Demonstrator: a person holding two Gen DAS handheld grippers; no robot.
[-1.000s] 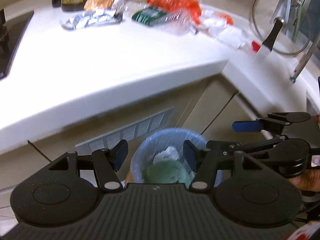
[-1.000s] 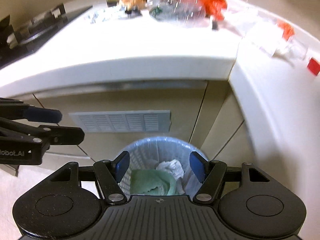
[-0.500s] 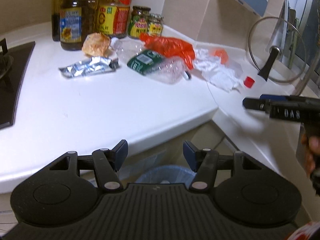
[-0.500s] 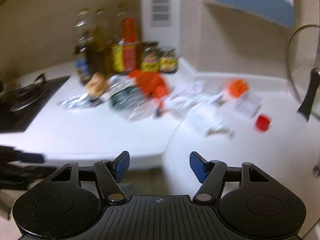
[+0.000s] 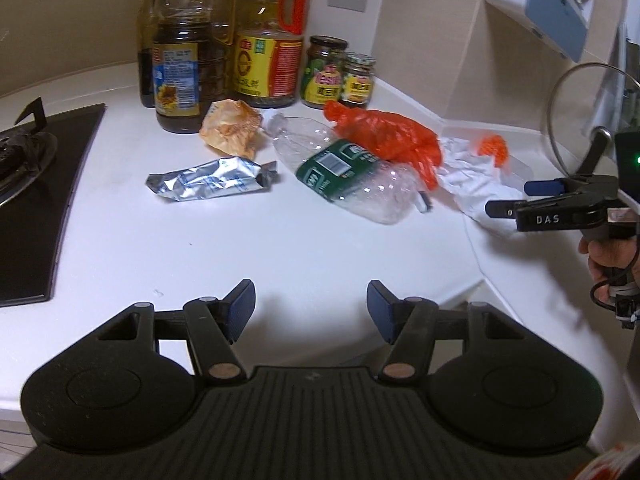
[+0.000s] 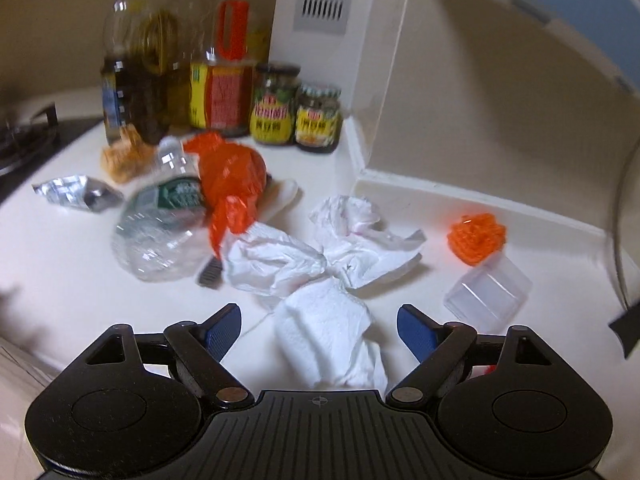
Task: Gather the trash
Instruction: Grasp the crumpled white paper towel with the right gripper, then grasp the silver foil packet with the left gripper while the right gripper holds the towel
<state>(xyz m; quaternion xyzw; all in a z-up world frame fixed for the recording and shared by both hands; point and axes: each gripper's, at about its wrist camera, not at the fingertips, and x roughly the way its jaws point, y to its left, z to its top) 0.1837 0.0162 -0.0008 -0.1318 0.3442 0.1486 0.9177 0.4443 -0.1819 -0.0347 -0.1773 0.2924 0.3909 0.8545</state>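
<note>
Trash lies on the white counter (image 5: 208, 248): a silver foil wrapper (image 5: 208, 180), a crumpled tan wrapper (image 5: 230, 128), a crushed clear bottle (image 5: 348, 176) with a green label, an orange plastic bag (image 5: 388, 136), white crumpled paper (image 6: 328, 256) and an orange net ball (image 6: 478, 238). My left gripper (image 5: 311, 308) hangs open over bare counter, short of the trash. My right gripper (image 6: 319, 330) is opening, its jaws either side of the white paper, pads apart from it. That right gripper (image 5: 510, 200) also shows at the right of the left wrist view.
Oil bottles (image 5: 180, 60) and jars (image 5: 326, 72) stand along the back wall. A black hob (image 5: 36, 200) fills the left. A clear plastic box (image 6: 488, 294) sits beside the net ball. A glass pot lid (image 5: 580, 116) leans at the right. A hand (image 5: 612, 256) grips the right tool.
Both grippers rose from over the blue-lined bin to above the counter. The right one swept over the white paper and its jaws widened. The left jaws kept their gap.
</note>
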